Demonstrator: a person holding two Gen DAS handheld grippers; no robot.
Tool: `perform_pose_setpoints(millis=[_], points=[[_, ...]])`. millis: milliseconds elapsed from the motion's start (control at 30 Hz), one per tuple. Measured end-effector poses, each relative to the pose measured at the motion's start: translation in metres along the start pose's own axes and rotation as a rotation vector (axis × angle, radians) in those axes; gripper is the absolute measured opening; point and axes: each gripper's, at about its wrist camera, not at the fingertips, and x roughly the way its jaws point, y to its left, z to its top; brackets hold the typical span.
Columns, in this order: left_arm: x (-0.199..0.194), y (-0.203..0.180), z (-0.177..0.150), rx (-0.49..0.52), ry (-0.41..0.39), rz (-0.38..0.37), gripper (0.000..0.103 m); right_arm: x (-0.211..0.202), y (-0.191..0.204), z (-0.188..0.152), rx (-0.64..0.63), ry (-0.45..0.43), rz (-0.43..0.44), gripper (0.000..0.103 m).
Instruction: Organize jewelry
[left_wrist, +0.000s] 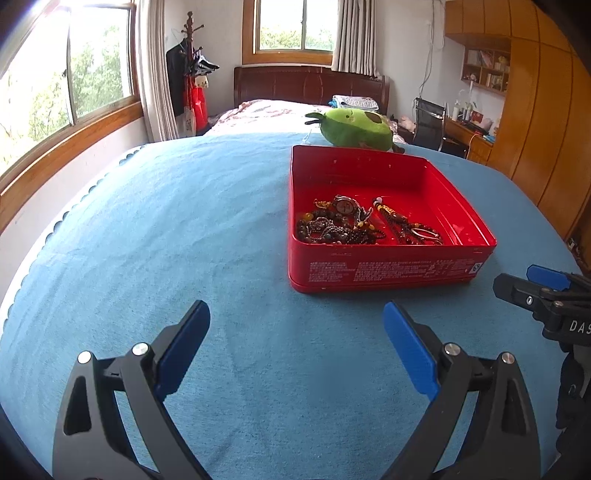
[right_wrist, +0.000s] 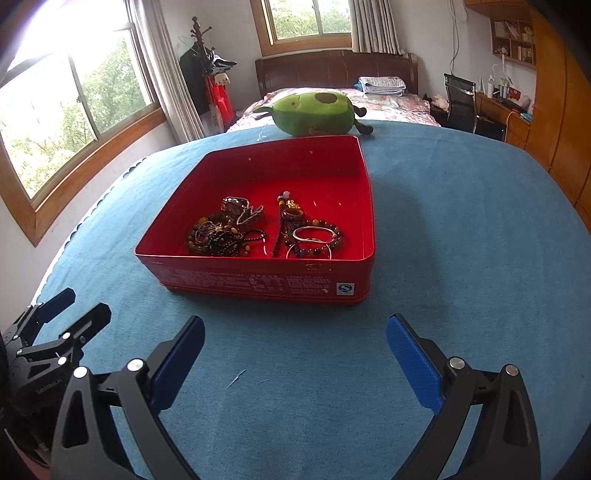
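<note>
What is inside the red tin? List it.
The open red metal tin holds a tangled pile of dark beaded bracelets, a wristwatch, a silver bangle and a brown tasselled cord. Pieces under the tangle are hidden.

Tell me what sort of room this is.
A bedroom, most likely in a home. A bed with a dark headboard stands at the back, a coat rack hung with clothes is in the corner, and a desk with a chair sits by wooden wardrobes.
</note>
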Motion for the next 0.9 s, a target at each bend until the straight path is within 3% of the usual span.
perform_pose_setpoints(millis=[900], points=[[0.029,-0.01,0.017,0.006,0.044,0.02,0.094,0.024,-0.009,0.011,0.002,0.047,-0.011,0.099]])
